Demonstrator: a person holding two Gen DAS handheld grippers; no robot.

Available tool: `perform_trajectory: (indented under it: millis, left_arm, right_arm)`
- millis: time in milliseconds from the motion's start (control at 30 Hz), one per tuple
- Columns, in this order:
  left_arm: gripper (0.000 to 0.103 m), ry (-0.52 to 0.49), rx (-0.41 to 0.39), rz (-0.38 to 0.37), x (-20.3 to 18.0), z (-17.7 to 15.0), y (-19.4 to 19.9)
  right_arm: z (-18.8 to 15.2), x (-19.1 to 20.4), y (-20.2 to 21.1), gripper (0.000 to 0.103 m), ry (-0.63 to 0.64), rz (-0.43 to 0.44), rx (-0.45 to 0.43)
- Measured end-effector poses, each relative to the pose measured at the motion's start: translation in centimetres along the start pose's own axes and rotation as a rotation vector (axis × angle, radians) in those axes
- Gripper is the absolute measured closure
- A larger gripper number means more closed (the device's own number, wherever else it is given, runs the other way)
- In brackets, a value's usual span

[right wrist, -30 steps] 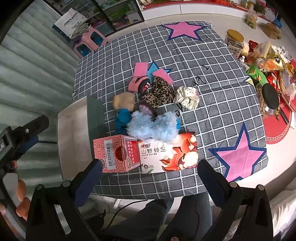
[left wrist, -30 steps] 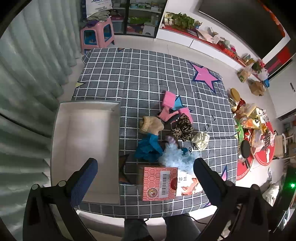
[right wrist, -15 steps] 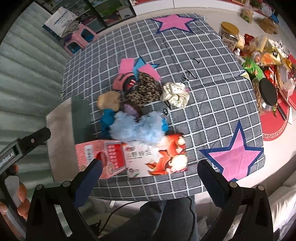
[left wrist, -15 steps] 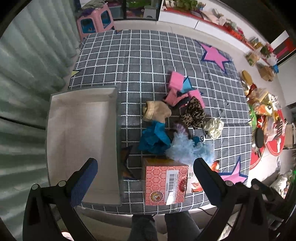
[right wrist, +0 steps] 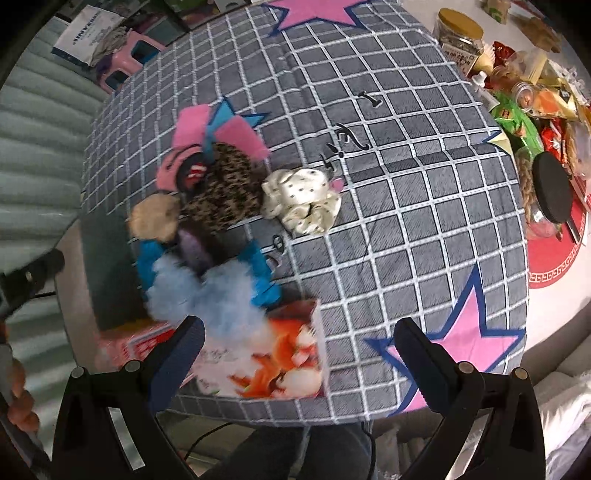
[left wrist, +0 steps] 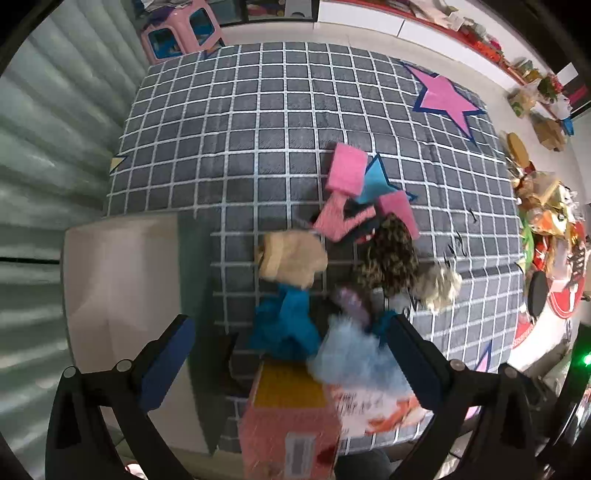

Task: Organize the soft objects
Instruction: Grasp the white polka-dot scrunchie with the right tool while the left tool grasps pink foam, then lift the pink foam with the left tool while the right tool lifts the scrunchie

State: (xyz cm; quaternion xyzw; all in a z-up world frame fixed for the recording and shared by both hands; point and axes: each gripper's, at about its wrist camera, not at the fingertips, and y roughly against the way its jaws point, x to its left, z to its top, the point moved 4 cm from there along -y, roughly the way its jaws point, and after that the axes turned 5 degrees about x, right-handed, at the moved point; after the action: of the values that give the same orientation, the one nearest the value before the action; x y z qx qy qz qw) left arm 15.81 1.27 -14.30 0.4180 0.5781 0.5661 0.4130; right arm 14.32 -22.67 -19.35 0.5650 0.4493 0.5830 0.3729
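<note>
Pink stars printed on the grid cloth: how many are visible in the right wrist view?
2. One pink star lies at the far edge of the cloth, cut by the frame. The other pink star is at the near right corner, partly behind the right fingers. Others may be hidden.

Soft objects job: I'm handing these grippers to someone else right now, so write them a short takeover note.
Left gripper: open, empty, above the pile's near edge.
Right gripper: open, empty, over the tissue boxes.
Soft pile mid-table: pink sponges, beige pouch, leopard piece, cream scrunchie, blue cloth, fluffy light-blue item.
White bin at the left holds nothing visible.
Done: nothing sorted. Left: everything.
</note>
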Motion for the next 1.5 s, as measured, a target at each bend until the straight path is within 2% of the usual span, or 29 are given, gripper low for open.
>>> perform_trajectory:
  millis: [267, 667, 833, 933, 1000, 1033, 1100, 1133, 1167, 1200, 1233, 1333, 1500]
  left_arm:
    - [0.0, -0.026, 0.023, 0.044, -2.9, 5.3, -4.1]
    - [0.0, -0.021, 0.046, 0.12, -4.0, 11.7, -13.0]
    - [0.0, -0.04, 0.034, 0.138, -4.3, 13.0, -15.1]
    - [0.0, -0.074, 0.03, 0.196, -4.6, 13.3, -16.5]
    - [0.007, -0.084, 0.019, 0.225, -4.9, 13.3, -17.2]
    - [0.007, -0.086, 0.019, 0.227, -5.3, 13.4, -17.7]
    - [0.013, -0.085, 0.019, 0.218, -5.8, 13.4, -18.2]
    - [0.015, -0.092, 0.024, 0.209, -6.2, 13.4, -18.6]
    - [0.027, -0.1, 0.028, 0.187, -6.5, 13.4, -18.6]
    - [0.048, -0.105, 0.029, 0.169, -6.8, 13.5, -18.7]
    - [0.051, -0.107, 0.033, 0.166, -7.4, 13.7, -18.1]
    - [0.052, -0.106, 0.036, 0.158, -7.9, 14.6, -16.7]
    - [0.052, -0.103, -0.022, 0.133, -7.4, 13.8, -13.0]
  right_arm:
    - [3.1, -1.3, -3.1, 0.0, 0.023, 0.014, 0.041]
    - [7.7, 0.4, -8.5, 0.0, 0.192, -0.068, 0.026]
    - [8.6, 1.5, -9.6, 0.0, 0.256, -0.095, 0.006]
    - [9.5, 2.1, -10.4, 0.0, 0.279, -0.112, 0.0]
    - [9.9, 2.5, -10.8, 0.0, 0.288, -0.122, -0.011]
    - [10.0, 2.6, -10.9, 0.0, 0.294, -0.132, -0.015]
    - [10.1, 2.7, -11.1, 0.016, 0.302, -0.152, -0.019]
    - [10.0, 2.9, -11.5, 0.028, 0.303, -0.136, -0.016]
    - [9.8, 3.1, -11.7, 0.032, 0.299, -0.123, -0.012]
    - [9.8, 2.8, -11.7, 0.037, 0.3, -0.131, -0.018]
    - [9.8, 2.8, -11.5, 0.046, 0.305, -0.134, -0.022]
    - [10.1, 1.2, -10.0, 0.06, 0.296, -0.101, -0.026]
    - [11.4, -0.4, -7.9, 0.062, 0.257, -0.046, -0.042]
